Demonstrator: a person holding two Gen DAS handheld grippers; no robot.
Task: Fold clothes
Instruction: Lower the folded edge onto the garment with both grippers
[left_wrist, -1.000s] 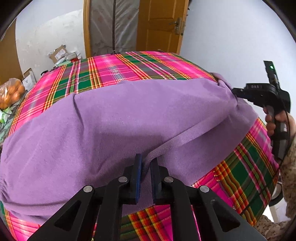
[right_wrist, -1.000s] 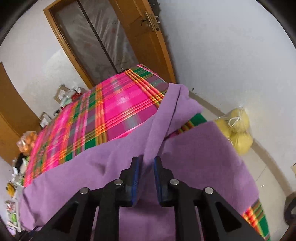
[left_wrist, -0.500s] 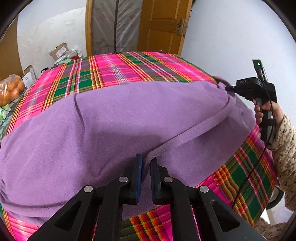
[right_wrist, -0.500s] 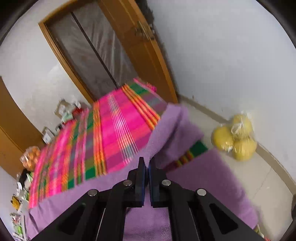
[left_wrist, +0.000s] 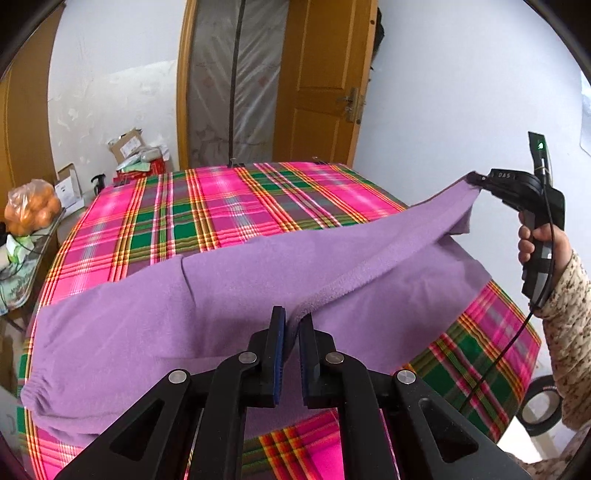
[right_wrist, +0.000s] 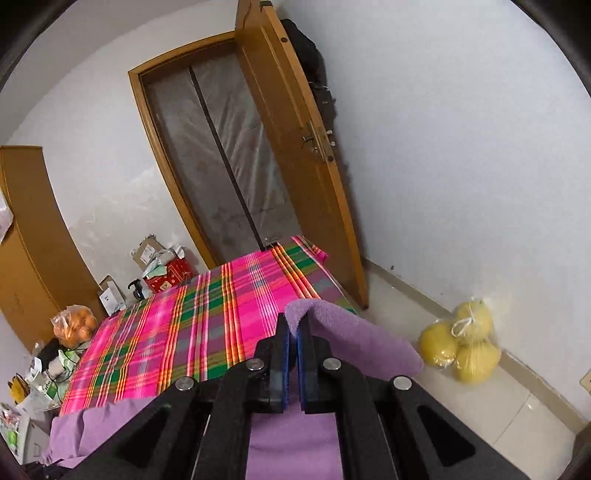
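Note:
A purple fleece garment (left_wrist: 229, 295) lies across a table covered in a pink and green plaid cloth (left_wrist: 221, 206). My left gripper (left_wrist: 291, 325) is shut on a fold of the purple garment at its near edge. In the left wrist view my right gripper (left_wrist: 476, 181) pinches the garment's far right corner and holds it up above the table, so a ridge of fabric runs taut between the two grips. In the right wrist view my right gripper (right_wrist: 293, 328) is shut on the purple garment (right_wrist: 354, 343), which drapes over its right finger.
A hand (left_wrist: 535, 240) in a speckled sleeve holds the right gripper. A wooden door (right_wrist: 295, 155) stands open beyond the table. A bag of yellow fruit (right_wrist: 461, 343) lies on the floor at the right, and boxes (left_wrist: 133, 155) and a bag of oranges (left_wrist: 31, 210) sit at the left.
Both grippers have risen with the purple garment. The right one closed fully on the corner and lifted it well clear of the table, pulling the fabric into a taut ridge.

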